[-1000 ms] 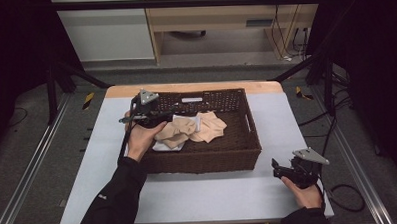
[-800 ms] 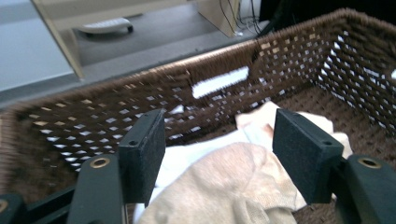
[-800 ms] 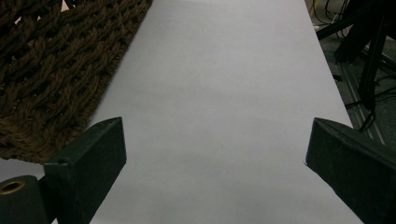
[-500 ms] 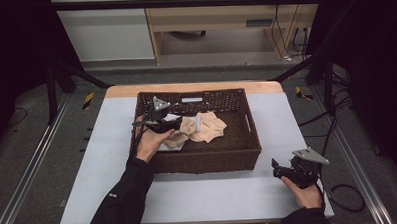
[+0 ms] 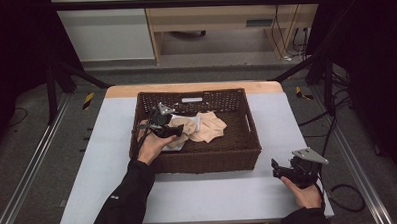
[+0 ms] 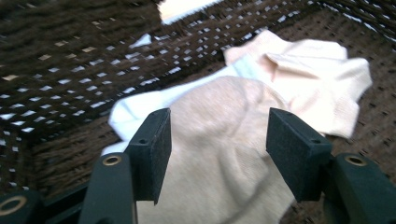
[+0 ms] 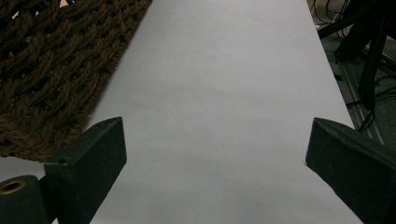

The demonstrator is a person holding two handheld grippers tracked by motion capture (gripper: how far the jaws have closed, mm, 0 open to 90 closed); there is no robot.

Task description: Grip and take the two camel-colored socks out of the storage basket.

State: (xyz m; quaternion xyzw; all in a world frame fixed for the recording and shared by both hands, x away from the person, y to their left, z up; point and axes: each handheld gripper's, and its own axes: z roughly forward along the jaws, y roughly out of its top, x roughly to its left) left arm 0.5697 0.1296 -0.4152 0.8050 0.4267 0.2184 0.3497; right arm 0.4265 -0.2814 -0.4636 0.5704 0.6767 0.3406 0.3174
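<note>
Inside the wicker basket (image 5: 238,155), a beige sock (image 6: 224,154) lies between the left hand-held gripper (image 6: 217,144) jaws.

The grey table (image 5: 113,160) carries 1 brown wicker basket (image 5: 203,161) near its middle.

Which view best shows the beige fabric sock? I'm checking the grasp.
The left gripper view: the beige fabric sock lies close up between the open left claw. The high view shows it small, partly hidden.

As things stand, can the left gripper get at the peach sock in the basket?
Probably yes: the left gripper is inside the basket, its open jaws, just closing, straddle the peach sock, and nothing lies between them.
</note>
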